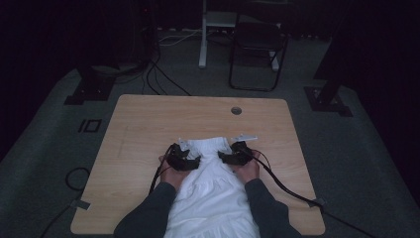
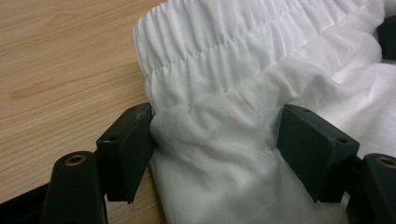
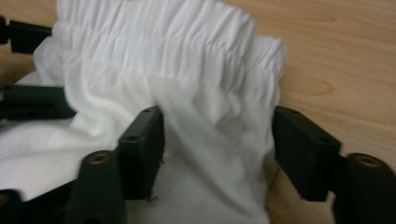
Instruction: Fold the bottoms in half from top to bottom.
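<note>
Black left gripper [image 2: 217, 140] and right gripper [image 3: 217, 144] spread wide, straddling white gathered-waist cotton garment [image 1: 210, 191] on light wooden table [image 1: 143, 124].

Dark lab: cables [image 1: 163, 74], rig stands [image 1: 89, 89]

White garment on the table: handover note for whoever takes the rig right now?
Left gripper: jaws open, a bunch of cloth between them, just below the elastic band.
Right gripper: same, jaws open astride the cloth under the band.
Garment: flat on the table, band end away from the person, hem over the near edge.
Done: garment laid out, both grippers at the band corners.
Left: probably to close on the cloth and fold; no fold made yet.
</note>
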Demonstrator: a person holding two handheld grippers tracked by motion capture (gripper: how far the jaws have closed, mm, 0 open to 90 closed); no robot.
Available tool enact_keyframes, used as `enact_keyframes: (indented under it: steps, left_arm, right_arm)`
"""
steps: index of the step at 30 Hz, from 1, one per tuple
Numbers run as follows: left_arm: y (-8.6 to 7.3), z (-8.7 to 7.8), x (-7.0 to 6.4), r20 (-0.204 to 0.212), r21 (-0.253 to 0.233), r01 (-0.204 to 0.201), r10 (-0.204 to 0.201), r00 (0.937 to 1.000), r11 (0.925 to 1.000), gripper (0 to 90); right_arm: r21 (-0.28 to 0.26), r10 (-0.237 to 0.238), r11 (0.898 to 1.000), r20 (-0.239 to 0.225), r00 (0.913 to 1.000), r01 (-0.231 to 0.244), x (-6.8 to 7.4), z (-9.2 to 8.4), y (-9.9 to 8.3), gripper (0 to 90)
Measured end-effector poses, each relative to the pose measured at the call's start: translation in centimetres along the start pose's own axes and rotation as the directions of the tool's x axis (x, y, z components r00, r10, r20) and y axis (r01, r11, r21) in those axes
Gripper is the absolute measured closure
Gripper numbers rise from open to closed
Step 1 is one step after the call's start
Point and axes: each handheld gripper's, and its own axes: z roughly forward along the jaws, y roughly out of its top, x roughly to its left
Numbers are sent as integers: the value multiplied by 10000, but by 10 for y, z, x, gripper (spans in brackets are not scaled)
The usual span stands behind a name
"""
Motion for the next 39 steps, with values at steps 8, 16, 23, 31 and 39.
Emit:
enact_keyframes:
  steps: [8,16,23,31,39]
  left_arm:
    - [0,0,-1,-46,2,43,-43,10000,10000,275]
    - [1,-2,-6,-116,130,151,-149,9998,9998,359]
    - [3,-8,-7,400,383,234,-249,9989,9990,646]
    - [1,-9,1,1247,354,575,-615,9903,9977,815]
    - [43,-30,16,1015,-750,-259,335,9943,9968,819]
  right_arm:
    - [288,-398,9988,189,9990,392,-4,11,2,288]
    - [587,-859,9949,702,9938,819,9,12,6,583]
    - [688,-187,9975,215,9996,172,8,10,6,782]
    - [633,-229,9978,138,9996,220,7,9,5,811]
    - [-433,-854,9954,-52,9963,851,3,-15,35,821]
